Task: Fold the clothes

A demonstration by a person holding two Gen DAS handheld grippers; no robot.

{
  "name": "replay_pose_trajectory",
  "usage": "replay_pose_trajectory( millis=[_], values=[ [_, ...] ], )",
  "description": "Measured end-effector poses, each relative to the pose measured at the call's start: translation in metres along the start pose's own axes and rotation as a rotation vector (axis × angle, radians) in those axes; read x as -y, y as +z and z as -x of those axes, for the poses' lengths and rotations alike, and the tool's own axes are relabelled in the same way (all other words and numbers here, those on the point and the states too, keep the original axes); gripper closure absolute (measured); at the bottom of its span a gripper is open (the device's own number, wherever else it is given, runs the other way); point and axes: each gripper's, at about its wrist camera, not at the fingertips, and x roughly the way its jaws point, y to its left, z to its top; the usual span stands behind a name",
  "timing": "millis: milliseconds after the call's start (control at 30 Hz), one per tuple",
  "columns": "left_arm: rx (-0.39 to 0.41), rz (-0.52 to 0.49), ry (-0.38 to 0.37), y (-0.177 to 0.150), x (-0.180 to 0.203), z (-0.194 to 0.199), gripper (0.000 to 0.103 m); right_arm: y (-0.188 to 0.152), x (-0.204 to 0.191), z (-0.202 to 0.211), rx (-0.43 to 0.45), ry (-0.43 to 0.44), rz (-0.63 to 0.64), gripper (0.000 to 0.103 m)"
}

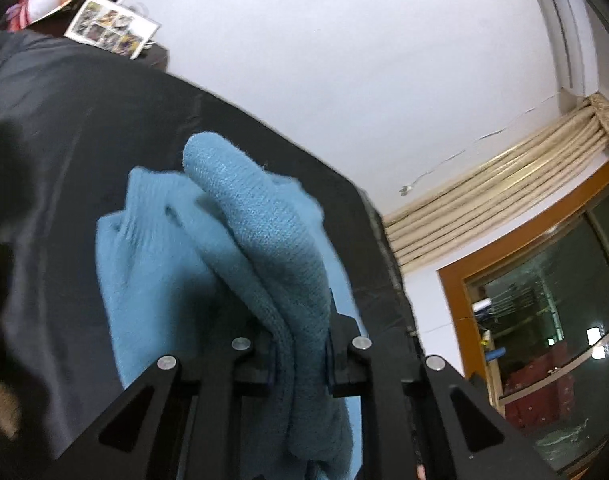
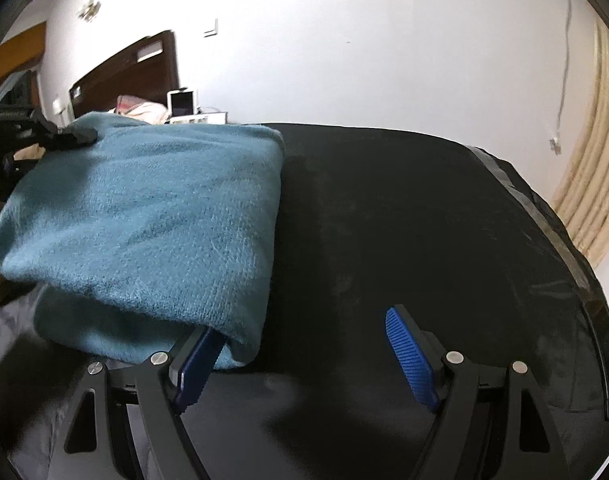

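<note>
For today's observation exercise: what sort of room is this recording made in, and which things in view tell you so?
Most likely a bedroom in a home. A dark wooden headboard stands against the wall with a pillow below it, a gathered cream curtain hangs by a wood-framed window, and a blue sweater lies on a black-covered surface.

You are working over a wide surface draped in smooth black cloth (image 2: 404,216), its far right edge curving down and catching a dull sheen. On it lies one thing, a soft teal-blue knitted garment (image 2: 144,216), folded into a thick pad. Taking that garment as your landmark: bare black cloth spreads to its right and runs in front of it, and the garment's lower layer rests directly on the cloth.
</note>
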Motion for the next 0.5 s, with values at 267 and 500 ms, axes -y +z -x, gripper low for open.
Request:
replay_pose_trajectory(
  millis=[267, 500],
  values=[
    [0.014, 0.097, -0.031, -0.046, -0.058, 0.02, 0.085, -0.004, -0.008, -0.006, -0.028, -0.029, 0.028, 0.021],
    [0.029, 0.143, -0.074, -0.045, -0.078, 0.027, 0.085, -0.009, -0.021, 0.008, 0.006, 0.007, 0.083, 0.021]
  ],
)
